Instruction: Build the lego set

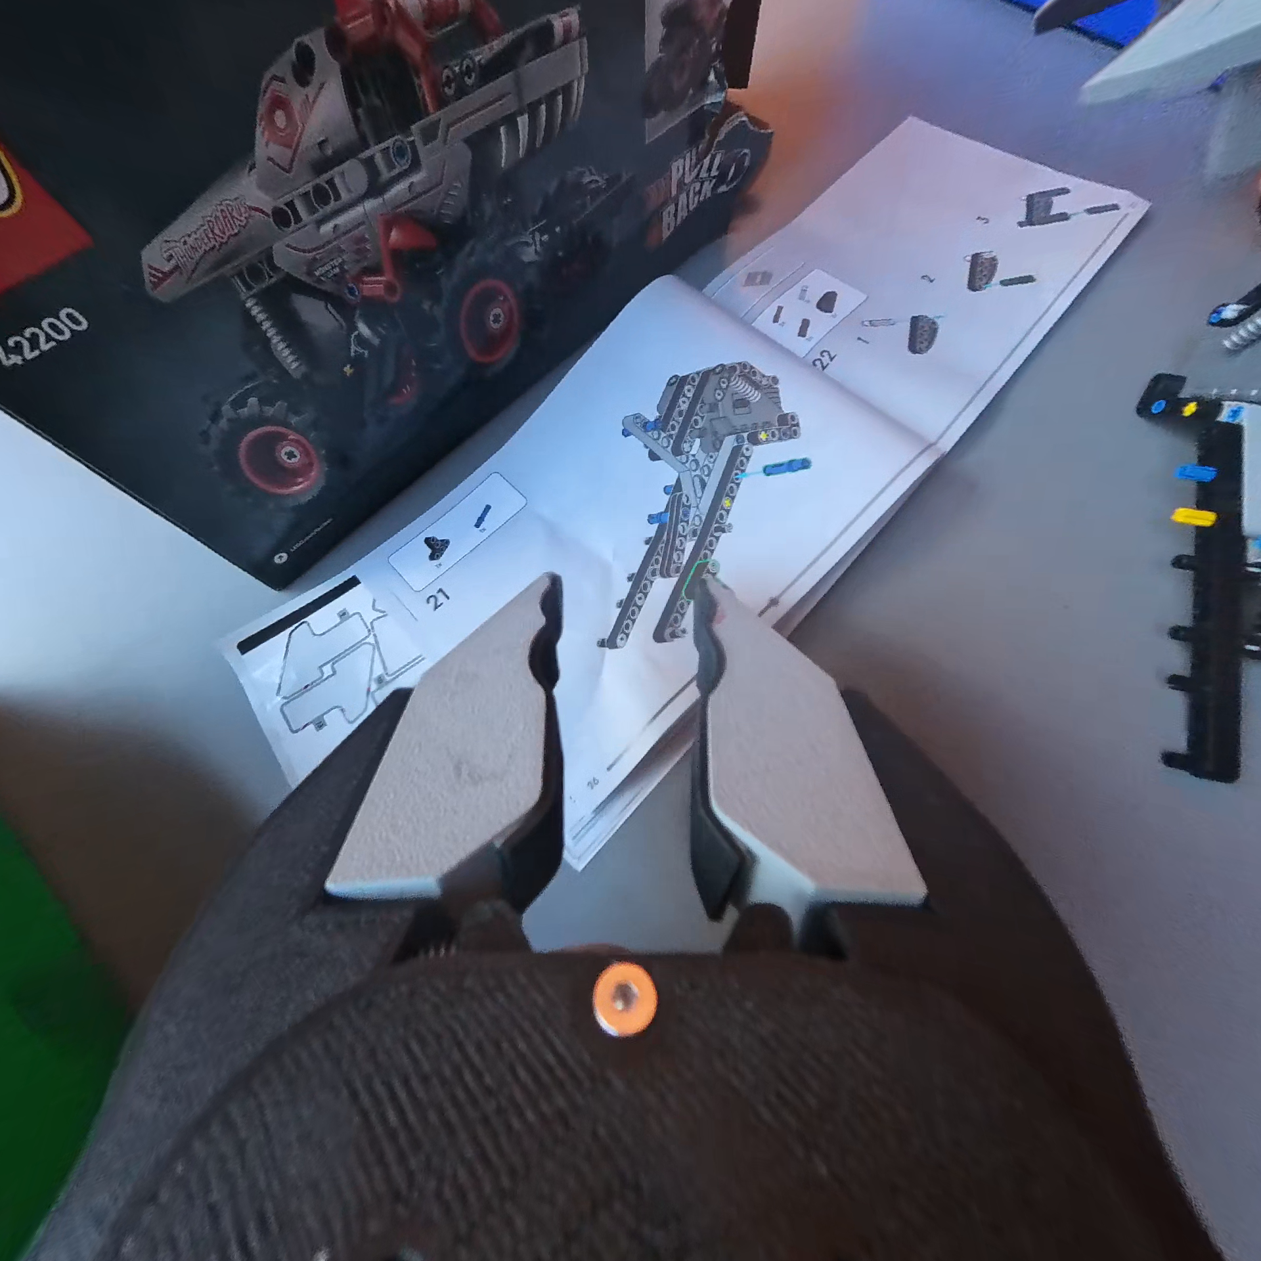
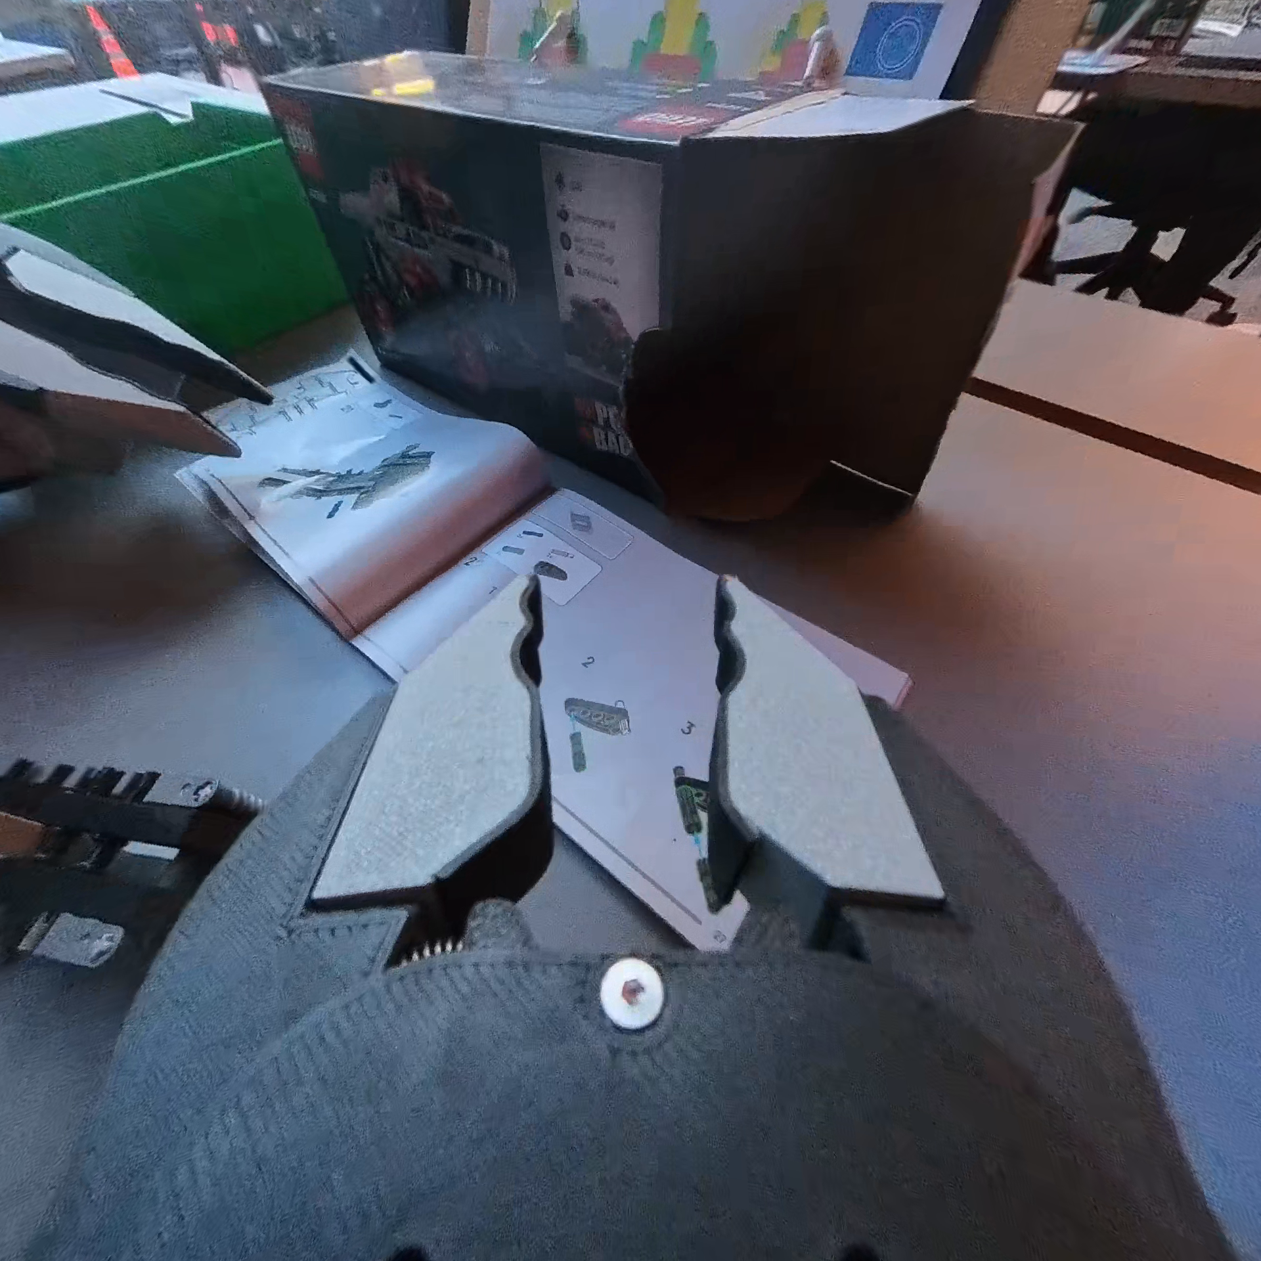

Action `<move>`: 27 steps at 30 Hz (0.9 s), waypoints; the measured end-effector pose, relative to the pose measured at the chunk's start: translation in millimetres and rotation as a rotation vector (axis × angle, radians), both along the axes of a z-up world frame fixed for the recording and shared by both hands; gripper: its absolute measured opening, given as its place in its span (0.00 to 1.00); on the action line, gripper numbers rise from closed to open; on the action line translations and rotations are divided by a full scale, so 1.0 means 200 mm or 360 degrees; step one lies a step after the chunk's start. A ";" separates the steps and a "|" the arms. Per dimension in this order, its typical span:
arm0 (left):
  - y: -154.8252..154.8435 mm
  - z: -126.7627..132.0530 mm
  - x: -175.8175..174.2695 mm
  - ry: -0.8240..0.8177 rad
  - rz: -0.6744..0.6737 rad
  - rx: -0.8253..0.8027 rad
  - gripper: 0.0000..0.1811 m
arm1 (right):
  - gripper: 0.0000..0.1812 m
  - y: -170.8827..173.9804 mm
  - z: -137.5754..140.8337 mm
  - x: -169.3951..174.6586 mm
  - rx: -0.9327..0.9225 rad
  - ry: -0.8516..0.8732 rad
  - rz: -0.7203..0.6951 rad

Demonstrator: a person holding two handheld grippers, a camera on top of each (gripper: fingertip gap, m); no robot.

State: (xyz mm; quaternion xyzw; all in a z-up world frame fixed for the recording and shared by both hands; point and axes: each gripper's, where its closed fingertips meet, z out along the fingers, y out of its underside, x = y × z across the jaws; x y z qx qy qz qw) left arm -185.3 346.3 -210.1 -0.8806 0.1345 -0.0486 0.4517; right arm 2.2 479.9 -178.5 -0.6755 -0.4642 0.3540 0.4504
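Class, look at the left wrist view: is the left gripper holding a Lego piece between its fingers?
No. The left gripper is open with nothing between its fingers, and only the open instruction booklet shows through the gap.

I am seeing bare tabletop lying open right of the instruction booklet. The set box is blocking the far side, the black partial build sitting just beside the booklet.

The instruction booklet is smooth paper, the set box glossy printed cardboard. The left gripper has matt grey fingers on ridged black plastic.
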 end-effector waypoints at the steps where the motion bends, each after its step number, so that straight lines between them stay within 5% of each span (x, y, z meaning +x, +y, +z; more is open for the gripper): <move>1: 0.00 0.00 0.00 0.0003 0.0006 0.0004 0.20 | 0.27 0.00 0.00 0.00 -0.0021 0.0020 0.0008; 15: -0.04 0.15 0.02 -0.0103 -0.0033 0.0176 0.14 | 0.27 -0.01 0.04 -0.01 0.0003 0.0057 0.0022; 27: -0.03 0.13 0.02 -0.0076 -0.0016 0.0168 0.05 | 0.26 -0.01 0.05 0.00 0.0041 0.0070 0.0009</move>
